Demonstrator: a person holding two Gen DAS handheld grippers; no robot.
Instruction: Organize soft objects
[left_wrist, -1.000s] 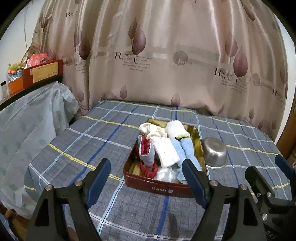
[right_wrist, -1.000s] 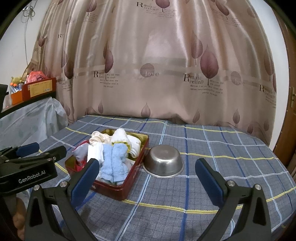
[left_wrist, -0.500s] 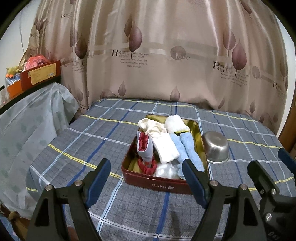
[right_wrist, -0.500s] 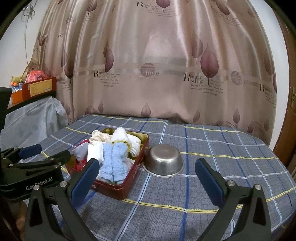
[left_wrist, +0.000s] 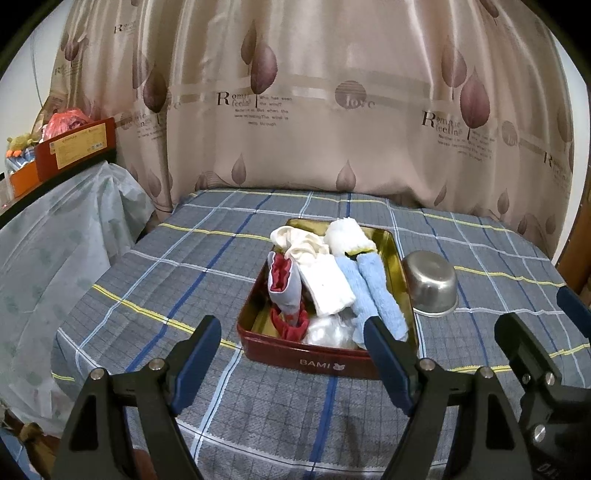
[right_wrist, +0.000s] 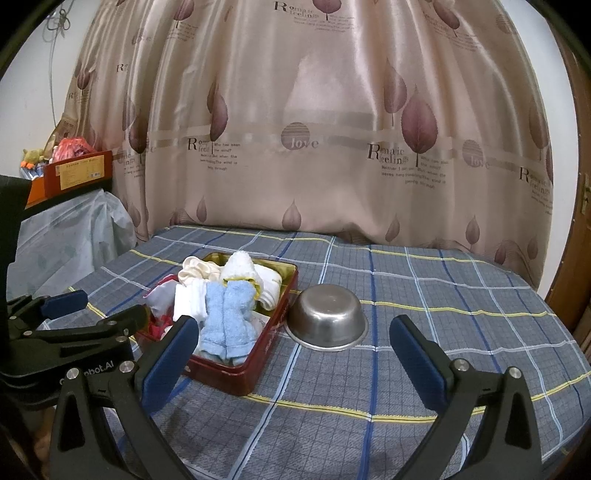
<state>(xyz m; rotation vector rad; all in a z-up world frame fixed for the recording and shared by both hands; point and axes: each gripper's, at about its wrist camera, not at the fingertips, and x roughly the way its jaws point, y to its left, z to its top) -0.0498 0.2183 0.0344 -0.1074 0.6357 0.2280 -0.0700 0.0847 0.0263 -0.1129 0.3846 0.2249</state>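
Note:
A red tin box (left_wrist: 325, 363) marked BAMI stands on the plaid table; it also shows in the right wrist view (right_wrist: 236, 376). It holds rolled soft items: a light blue towel (left_wrist: 373, 291) (right_wrist: 229, 321), white cloths (left_wrist: 325, 288), a fluffy white roll (left_wrist: 345, 232) and a grey and red sock (left_wrist: 284, 284). My left gripper (left_wrist: 295, 347) is open and empty, just in front of the box. My right gripper (right_wrist: 295, 347) is open and empty, facing the box and bowl.
A steel bowl (left_wrist: 430, 286) (right_wrist: 327, 319) lies upside down right of the box. A curtain (left_wrist: 295, 110) hangs behind the table. A plastic-covered shelf (left_wrist: 55, 229) with boxes stands at the left. A wooden door edge (right_wrist: 576, 258) is at the right.
The left gripper has risen and tilted a little, so the box sits slightly lower and closer in its view. The right gripper has stayed almost still. Both stay open.

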